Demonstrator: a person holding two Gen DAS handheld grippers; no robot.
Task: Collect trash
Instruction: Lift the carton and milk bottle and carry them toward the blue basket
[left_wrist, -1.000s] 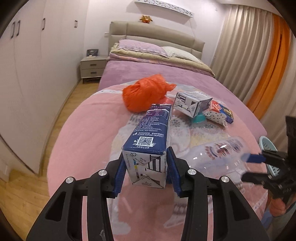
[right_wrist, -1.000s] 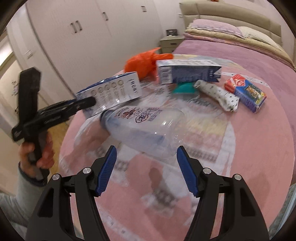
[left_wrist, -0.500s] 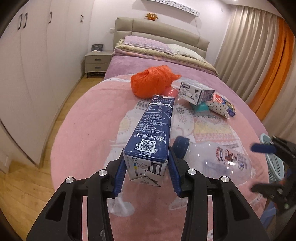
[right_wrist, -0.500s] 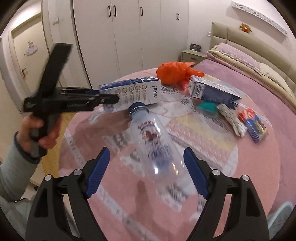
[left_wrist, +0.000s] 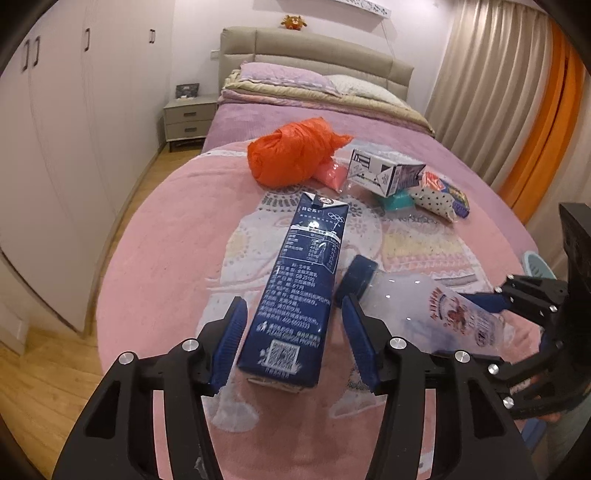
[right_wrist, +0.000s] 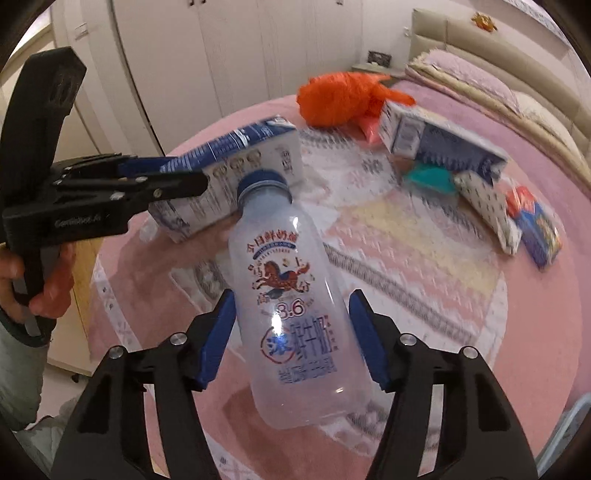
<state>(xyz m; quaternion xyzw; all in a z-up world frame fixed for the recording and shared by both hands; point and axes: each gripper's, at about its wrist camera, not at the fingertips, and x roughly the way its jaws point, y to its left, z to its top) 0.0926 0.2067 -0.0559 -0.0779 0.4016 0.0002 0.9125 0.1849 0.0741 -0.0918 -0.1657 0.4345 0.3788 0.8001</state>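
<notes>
Compared to a second earlier, the left gripper (left_wrist: 291, 343) had let go of the blue milk carton (left_wrist: 299, 291). Its blue pads had been pressed against the carton's sides, and now they stood apart with a gap on each side, so it was released. The carton lay flat on the pink blanket (left_wrist: 155, 258), running lengthwise between the spread fingers.

The right gripper (right_wrist: 291, 332) had swung round too, so the clear plastic bottle (right_wrist: 295, 317) now sat lengthwise between its fingers, blue cap (right_wrist: 263, 184) pointing away and just beside the carton (right_wrist: 236, 170). Those pads looked spread wide with the bottle between them, maybe brushing its sides, but not squeezing it as far as I could see. The bottle was lying on the blanket as well.

Further back on the bed sat the rest of the trash: an orange plastic bag (left_wrist: 295, 155), a second carton (left_wrist: 384, 173) resting on something teal (left_wrist: 399, 201), a polka-dot pouch (left_wrist: 437, 201) and a small red-and-blue box (right_wrist: 535, 225). From the left wrist view, a light blue basket (left_wrist: 535, 264) peeked out at the right edge of the bed.
</notes>
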